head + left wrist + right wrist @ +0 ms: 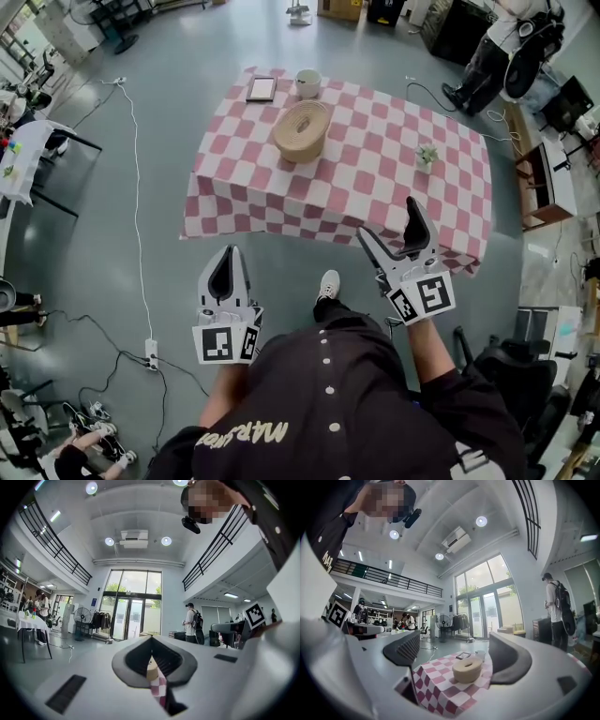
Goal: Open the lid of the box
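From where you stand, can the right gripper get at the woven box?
Probably yes. The right gripper, open and empty, hangs at the near edge of the checkered cloth; only bare cloth lies between it and the woven box, though it must reach forward.

in the left gripper view the left gripper (152, 641), jaws together, hides nearly all of the table; only a sliver of the box (152, 671) and the checked cloth (160, 687) shows through the slit. in the head view the cloth hides the table's legs. the box's lid seam, the picture in the frame (262, 89) and the contents of the cup (307, 82) at the tabletop's far edge are too small to tell. the right gripper (454, 644) cuts off the tabletop's side edges behind its jaws.
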### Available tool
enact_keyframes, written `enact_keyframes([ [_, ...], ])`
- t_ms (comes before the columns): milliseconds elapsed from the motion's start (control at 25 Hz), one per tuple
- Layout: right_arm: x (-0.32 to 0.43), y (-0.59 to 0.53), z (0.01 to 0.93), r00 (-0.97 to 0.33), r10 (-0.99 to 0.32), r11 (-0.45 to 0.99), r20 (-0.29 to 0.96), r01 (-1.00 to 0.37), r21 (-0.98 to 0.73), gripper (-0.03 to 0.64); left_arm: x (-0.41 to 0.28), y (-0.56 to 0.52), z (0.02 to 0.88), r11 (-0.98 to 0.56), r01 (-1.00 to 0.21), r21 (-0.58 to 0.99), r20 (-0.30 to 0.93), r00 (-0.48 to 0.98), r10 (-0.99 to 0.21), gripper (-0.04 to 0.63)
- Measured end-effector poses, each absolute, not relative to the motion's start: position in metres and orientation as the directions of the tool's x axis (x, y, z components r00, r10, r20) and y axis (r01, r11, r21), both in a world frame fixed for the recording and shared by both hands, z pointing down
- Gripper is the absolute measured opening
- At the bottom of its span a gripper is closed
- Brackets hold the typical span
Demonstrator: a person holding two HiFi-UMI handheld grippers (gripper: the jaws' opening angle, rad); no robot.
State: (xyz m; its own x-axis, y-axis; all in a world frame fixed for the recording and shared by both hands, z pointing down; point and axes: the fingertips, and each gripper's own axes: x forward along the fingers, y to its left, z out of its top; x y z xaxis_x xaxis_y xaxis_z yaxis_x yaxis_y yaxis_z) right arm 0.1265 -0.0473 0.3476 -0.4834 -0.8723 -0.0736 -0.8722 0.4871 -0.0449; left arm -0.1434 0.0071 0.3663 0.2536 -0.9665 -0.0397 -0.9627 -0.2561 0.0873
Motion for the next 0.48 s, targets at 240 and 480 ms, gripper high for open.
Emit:
enact_keyframes([
  [240, 0.142, -0.098, 0.345, -0.500, -0.863, 0.503, -0.075, -0.863, -0.042, 0.448, -0.126, -0.041, 0.359, -0.243, -0.967, 0.080, -0.052, 0.240, -0.969, 0.011],
  [480, 0.157, -0.141, 0.347, -0.517, -0.853, 0.520, -0.068, -0.853, -0.037, 0.448, -0.110, -0.082, 0.357, -0.229, -0.970, 0.079, -0.056, 0.225, -0.973, 0.011],
])
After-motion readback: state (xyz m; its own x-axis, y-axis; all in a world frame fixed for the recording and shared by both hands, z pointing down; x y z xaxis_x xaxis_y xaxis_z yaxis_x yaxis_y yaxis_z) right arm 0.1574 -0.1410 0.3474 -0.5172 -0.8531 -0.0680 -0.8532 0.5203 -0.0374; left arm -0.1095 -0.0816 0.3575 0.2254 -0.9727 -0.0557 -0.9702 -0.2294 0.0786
